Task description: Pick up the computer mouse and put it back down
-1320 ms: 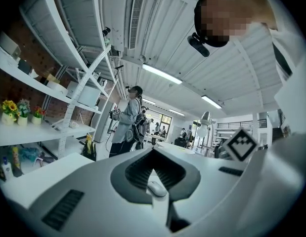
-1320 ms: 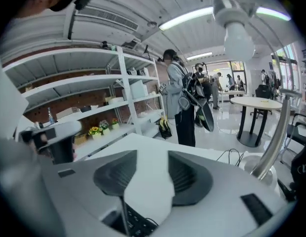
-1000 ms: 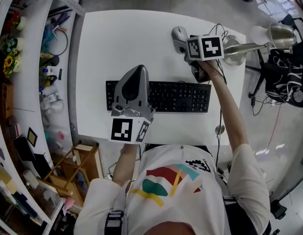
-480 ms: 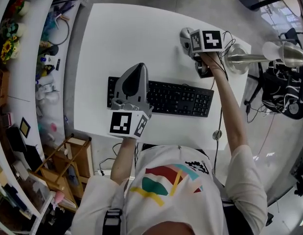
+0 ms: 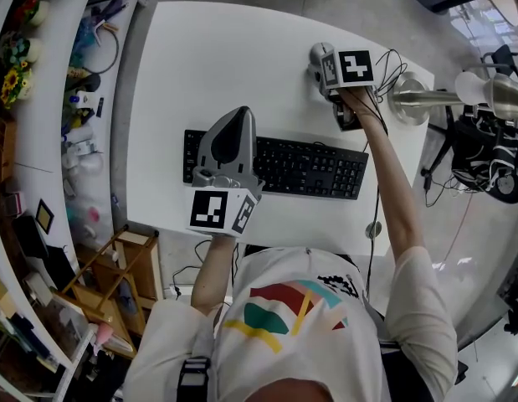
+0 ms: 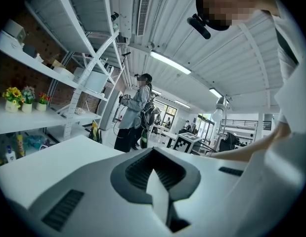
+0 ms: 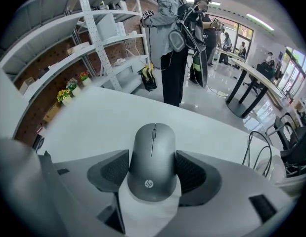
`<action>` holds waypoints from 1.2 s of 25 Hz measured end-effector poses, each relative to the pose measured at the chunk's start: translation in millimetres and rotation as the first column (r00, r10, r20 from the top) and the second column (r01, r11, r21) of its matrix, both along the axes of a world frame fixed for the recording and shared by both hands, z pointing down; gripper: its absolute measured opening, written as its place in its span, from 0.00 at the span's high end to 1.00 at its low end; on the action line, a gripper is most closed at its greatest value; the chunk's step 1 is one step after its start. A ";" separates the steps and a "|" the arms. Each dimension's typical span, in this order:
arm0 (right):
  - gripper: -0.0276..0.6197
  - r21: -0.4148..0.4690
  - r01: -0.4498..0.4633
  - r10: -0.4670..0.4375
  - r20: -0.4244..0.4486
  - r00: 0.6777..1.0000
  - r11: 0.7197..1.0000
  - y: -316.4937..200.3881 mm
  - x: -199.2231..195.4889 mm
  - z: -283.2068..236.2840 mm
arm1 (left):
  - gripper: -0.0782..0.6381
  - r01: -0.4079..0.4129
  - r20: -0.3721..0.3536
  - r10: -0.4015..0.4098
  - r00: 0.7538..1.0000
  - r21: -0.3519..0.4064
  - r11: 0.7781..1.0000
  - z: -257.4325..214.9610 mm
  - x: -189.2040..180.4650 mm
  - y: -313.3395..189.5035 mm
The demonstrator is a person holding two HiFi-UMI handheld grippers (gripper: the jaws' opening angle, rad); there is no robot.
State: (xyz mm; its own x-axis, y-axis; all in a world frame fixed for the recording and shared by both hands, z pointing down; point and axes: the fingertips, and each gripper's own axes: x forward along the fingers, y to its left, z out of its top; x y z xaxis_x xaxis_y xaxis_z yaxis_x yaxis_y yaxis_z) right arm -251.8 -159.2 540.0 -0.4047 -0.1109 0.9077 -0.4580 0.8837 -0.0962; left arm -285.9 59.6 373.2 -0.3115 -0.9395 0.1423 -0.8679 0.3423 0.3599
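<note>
Overhead first, from the head view. Across the middle of the frame, on a white table [image 5: 208, 65], a black keyboard [image 5: 300, 167]. Above its left end, raised toward the camera, the left gripper [image 5: 238, 120], marker cube toward the bottom of the frame. In the upper right, at the end of an outstretched arm, the right gripper [image 5: 321, 74]. Peeking out just past its marker cube, the grey mouse [image 5: 315, 54], near the table's top right corner. Just right of that, a metal lamp [image 5: 413, 99] on a round base. Down the left edge, shelves [image 5: 41, 74] with flowers and bottles.

Next, the left gripper view. Aimed out over the table and up at the ceiling lights. At lower centre, both jaws pressed together, nothing between them. Left of centre, farther off, a standing person [image 6: 135, 107].

Last, the right gripper view. At centre frame, the mouse again, lying lengthwise between the two jaws. Ribbed pads tight against its left and right sides. Scroll wheel toward the top of the frame, logo toward the bottom. Behind it, white tabletop. Hard to say from this angle whether resting on the table or held just clear of it. At the top of the frame, more people standing.
</note>
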 end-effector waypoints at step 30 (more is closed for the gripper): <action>0.53 0.203 0.020 -0.109 0.438 0.892 0.979 15.7 7.7 -123.5 | 0.83 0.007 0.054 -0.006 0.999 -0.009 1.000 -25.9 31.9 -3.1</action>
State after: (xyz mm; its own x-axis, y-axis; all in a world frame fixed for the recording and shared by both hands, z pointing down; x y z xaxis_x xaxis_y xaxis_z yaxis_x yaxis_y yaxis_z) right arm -244.2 -143.5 416.5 -0.7728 -0.2209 0.5949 -0.3476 0.9317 -0.1056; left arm -254.0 56.5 347.2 -0.3252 -0.9362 0.1337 -0.8838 0.3511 0.3092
